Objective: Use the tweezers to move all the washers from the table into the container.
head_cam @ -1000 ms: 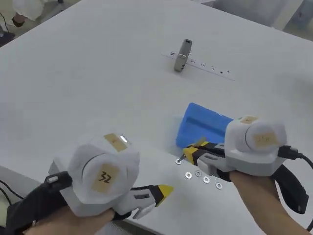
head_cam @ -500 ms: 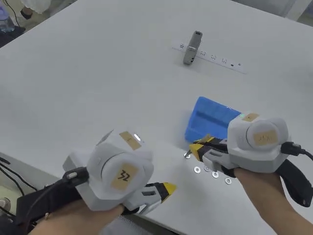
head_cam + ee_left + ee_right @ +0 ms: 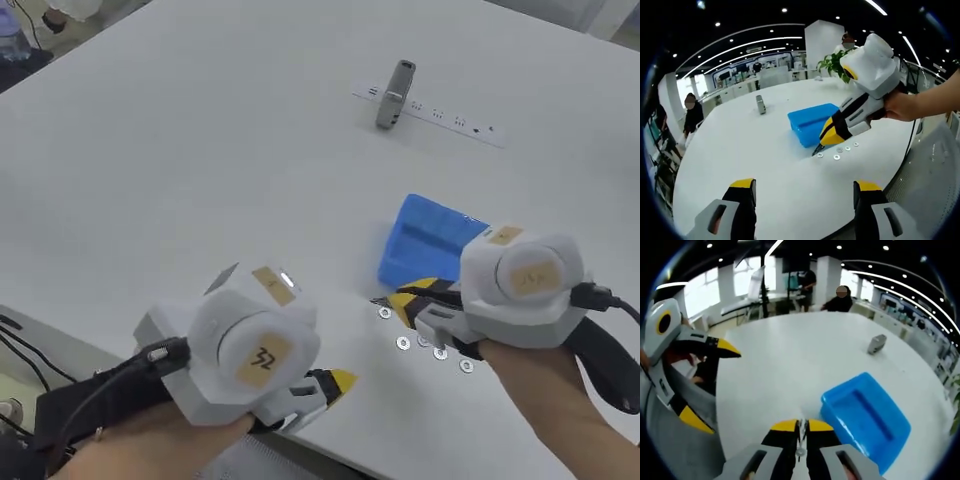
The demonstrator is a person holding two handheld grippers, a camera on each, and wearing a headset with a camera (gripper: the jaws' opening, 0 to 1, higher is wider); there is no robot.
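The right claw is clamped on the tweezers. In the right gripper view only a thin metal sliver shows between the nearly touching yellow tips; the rest of the tool is hidden by the jaws. In the left gripper view a dark point sticks out below those tips, down near the white surface. It is too small to tell whether the point touches the surface or holds anything.

The washers lie loose on the surface in a short scattered line, just in front of the blue container. Five can be counted in the left gripper view. In the head view one is partly covered by the right claw's body. The one nearest the tweezers' point lies just beside it. The container's far right corner is cut off behind the right claw in the head view. Its inside, where it can be seen, is plain blue.

The left claw is spread wide, with nothing between its jaws, over the near edge of the surface and well apart from the washers.

Farther back a grey block stands at one end of a white power strip.
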